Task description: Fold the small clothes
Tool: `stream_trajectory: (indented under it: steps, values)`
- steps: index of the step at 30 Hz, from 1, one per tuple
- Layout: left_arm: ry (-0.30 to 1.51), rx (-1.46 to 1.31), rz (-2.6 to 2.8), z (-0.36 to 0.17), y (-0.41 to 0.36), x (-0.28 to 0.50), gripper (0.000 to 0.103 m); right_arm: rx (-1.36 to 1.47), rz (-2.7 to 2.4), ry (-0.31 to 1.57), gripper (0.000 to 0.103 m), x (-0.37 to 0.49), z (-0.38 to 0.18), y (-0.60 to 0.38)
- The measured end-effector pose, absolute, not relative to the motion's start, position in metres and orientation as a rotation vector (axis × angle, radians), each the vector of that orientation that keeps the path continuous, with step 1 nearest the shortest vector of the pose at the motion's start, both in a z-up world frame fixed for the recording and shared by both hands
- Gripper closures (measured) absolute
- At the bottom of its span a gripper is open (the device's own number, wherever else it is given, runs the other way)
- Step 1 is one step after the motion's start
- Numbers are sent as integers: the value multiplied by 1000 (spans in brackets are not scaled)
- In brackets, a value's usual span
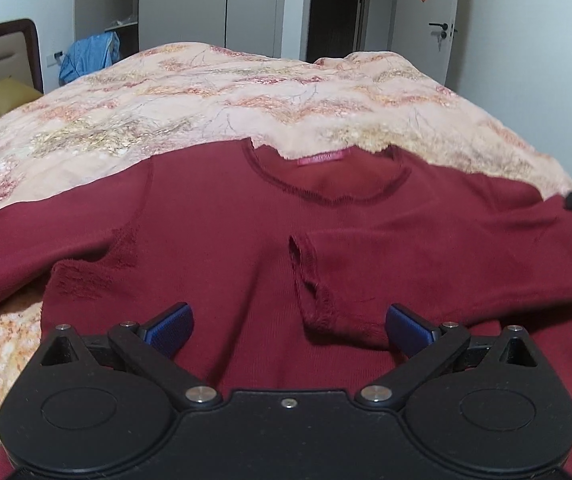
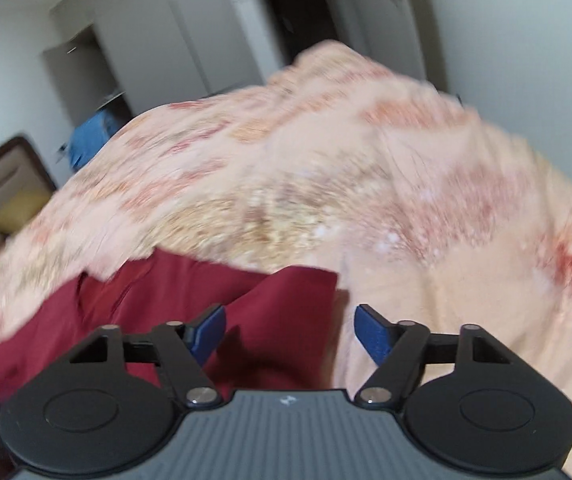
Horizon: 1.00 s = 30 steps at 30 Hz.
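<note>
The dark red knit long-sleeved top (image 1: 222, 232) is lying face up on the peach floral quilted bedspread (image 1: 190, 92), spreading out ahead of and beneath the left gripper (image 1: 289, 326). That gripper's blue-padded jaws are standing wide apart with nothing between them but the cloth lying below. One sleeve is already lying folded across the chest, its frayed cuff (image 1: 313, 300) sitting just ahead of the right-hand pad; the other sleeve is stretching out flat to the left.

The right gripper (image 2: 289, 330) is hanging over the folded shoulder edge of the top, jaws also apart and pinching nothing; the red cloth is lying under its left pad, bare bedspread under its right. Its view is smeared.

Likely trouble: the folded sleeve is resting loosely, so a pad brushing the cuff could be dragging it back open. A pinch taken on soft bedding could be catching the bedspread along with the knit, lifting both and skewing the fold. The frayed cuff might be snagging on a pad.

No container is showing in either view.
</note>
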State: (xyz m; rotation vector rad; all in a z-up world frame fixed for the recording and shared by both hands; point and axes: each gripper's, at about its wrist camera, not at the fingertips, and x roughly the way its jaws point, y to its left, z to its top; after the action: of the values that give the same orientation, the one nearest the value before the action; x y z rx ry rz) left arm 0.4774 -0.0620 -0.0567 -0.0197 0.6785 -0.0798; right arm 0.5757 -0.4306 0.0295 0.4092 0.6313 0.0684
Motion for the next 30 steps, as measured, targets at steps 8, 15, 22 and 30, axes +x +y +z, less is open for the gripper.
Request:
stream_trajectory:
  steps: [8,15,22,30]
  values:
    - [674,-38,-86,-62,-61,478,0,269,129,490,92,577,35,-419]
    - [668,-16,-72,-67,-66,478,0,-111,71,502,86,565,25,-386]
    - [665,-43,-79,-71,-64,478,0,-27,62,469,38,508,28,-419]
    - [664,-22,-70,-71,-67,479,0,-91,127,507,33,451,9,-400]
